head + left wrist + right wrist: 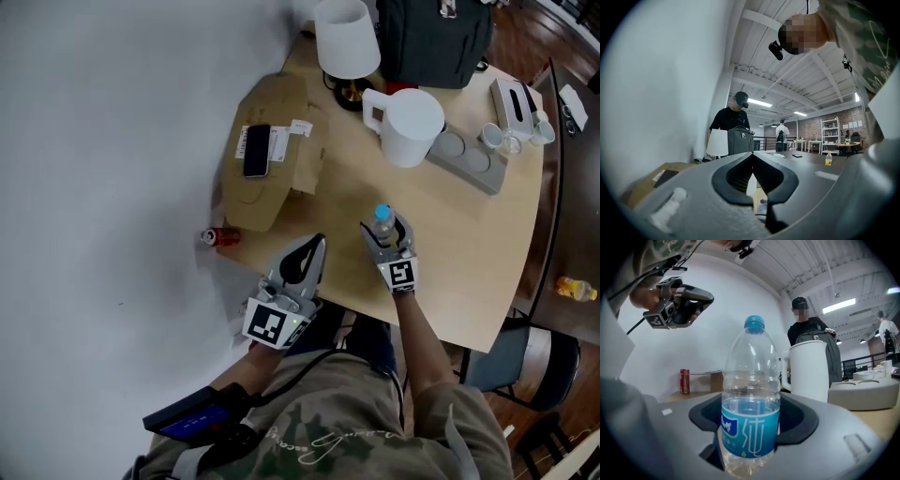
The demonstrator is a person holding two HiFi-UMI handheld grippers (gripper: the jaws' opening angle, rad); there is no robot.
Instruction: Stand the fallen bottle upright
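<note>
A clear water bottle (pixel 751 394) with a blue cap and a blue label stands upright between the jaws of my right gripper (pixel 752 427), which is shut on its lower body. From the head view the bottle's cap (pixel 382 214) shows just above the right gripper (pixel 389 232), over the near part of the wooden table (pixel 469 272). My left gripper (pixel 317 246) hovers to the left of the bottle, apart from it, with its jaws shut and nothing between them. The left gripper view shows the left gripper (pixel 752 157) with its fingertips meeting.
A white pitcher (pixel 410 125), a lamp (pixel 347 37) and a dark backpack (pixel 436 37) stand at the table's far side. To the left lies a cardboard box (pixel 281 187) with a phone (pixel 256 150) on it, and a red can (pixel 220 236). A grey cup tray (pixel 469 159) sits right.
</note>
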